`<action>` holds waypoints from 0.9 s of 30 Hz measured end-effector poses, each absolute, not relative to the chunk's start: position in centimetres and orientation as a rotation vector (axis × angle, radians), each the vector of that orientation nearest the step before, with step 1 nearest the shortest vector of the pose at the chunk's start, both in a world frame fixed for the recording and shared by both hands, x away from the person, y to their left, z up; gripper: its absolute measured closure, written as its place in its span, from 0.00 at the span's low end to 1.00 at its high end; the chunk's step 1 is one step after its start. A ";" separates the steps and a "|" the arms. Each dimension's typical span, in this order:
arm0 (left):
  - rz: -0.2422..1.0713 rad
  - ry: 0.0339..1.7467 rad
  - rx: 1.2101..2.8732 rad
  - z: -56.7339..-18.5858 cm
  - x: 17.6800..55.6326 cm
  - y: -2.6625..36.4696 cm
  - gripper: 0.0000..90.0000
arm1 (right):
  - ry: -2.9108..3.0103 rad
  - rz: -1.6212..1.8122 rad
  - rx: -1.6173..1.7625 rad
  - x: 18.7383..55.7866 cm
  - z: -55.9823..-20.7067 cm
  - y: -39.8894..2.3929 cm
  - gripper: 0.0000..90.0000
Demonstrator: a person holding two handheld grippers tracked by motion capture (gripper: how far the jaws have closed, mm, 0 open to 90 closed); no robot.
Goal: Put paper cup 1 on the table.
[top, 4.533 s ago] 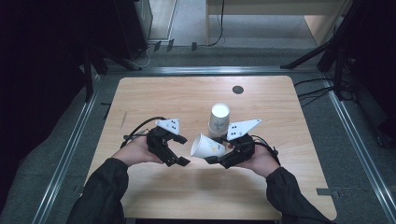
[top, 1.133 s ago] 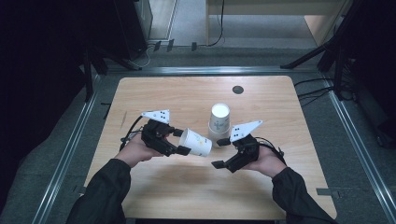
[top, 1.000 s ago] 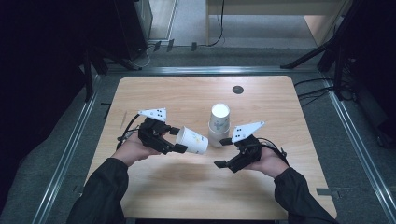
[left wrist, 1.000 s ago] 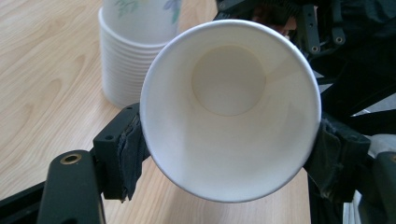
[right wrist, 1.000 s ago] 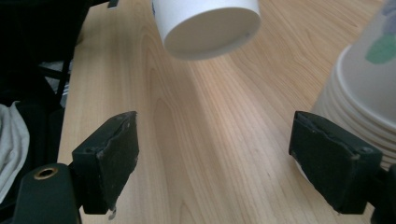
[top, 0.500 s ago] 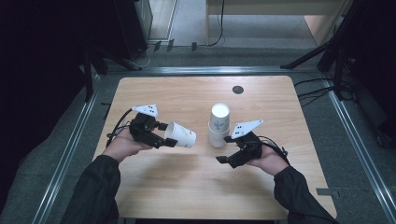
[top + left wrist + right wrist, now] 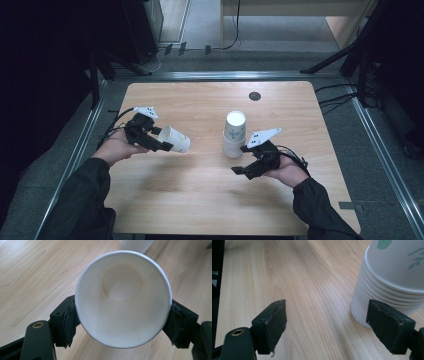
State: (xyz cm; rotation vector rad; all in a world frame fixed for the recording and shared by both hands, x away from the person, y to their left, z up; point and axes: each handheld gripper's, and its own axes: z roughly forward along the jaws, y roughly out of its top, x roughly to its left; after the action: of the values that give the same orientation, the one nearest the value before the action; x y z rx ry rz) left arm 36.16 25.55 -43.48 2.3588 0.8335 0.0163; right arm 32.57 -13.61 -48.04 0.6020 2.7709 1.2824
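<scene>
My left gripper (image 7: 157,139) is shut on a white paper cup (image 7: 175,139), held on its side above the left part of the wooden table (image 7: 200,200). In the left gripper view the cup (image 7: 123,298) faces the camera mouth first, with both pads pressed on its rim. A stack of upside-down white paper cups (image 7: 234,133) with green print stands mid-table. My right gripper (image 7: 243,166) stands open just in front of and to the right of that stack. In the right gripper view the cup stack (image 7: 392,280) rises beside the right jaw, and nothing lies between the jaws.
A round dark grommet (image 7: 255,96) sits in the table near its far edge. Black cables trail from both grippers. Metal rails run along the table's sides, and dark equipment stands at the back left.
My left gripper has carried the cup leftward, away from the stack and the right gripper. The right gripper has stayed by the stack.
</scene>
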 end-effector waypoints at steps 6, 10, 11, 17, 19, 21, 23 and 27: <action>0.051 0.888 2.426 -42.7 37.3 26.8 0.26 | 2.773 1.278 0.607 32.6 -48.0 -13.6 0.19; 0.065 0.936 2.466 -42.4 38.1 27.6 0.26 | 2.774 1.277 0.606 32.6 -48.1 -13.6 0.19; 0.064 0.949 2.478 -42.4 38.3 27.8 0.26 | 2.773 1.278 0.603 32.6 -48.1 -13.6 0.19; 0.070 1.024 2.552 -42.8 39.5 28.5 0.26 | 2.770 1.276 0.603 32.6 -48.1 -13.5 0.19; 0.075 1.060 2.582 -43.0 39.9 28.7 0.26 | 2.771 1.278 0.603 32.6 -48.1 -13.5 0.19; 0.081 1.092 2.602 -43.4 40.3 28.8 0.26 | 2.771 1.277 0.605 32.6 -48.1 -13.5 0.19; 0.078 1.122 2.610 -43.7 40.7 29.0 0.26 | 2.771 1.274 0.604 32.6 -48.1 -13.5 0.19; 0.098 1.178 2.633 -44.2 41.2 29.0 0.26 | 2.775 1.274 0.602 32.6 -48.1 -13.5 0.19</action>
State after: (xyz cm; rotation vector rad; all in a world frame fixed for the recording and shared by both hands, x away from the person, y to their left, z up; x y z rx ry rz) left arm 41.20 28.99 -44.22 2.6329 1.1783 0.0975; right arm 32.58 -13.49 -48.10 0.6020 2.7749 1.2743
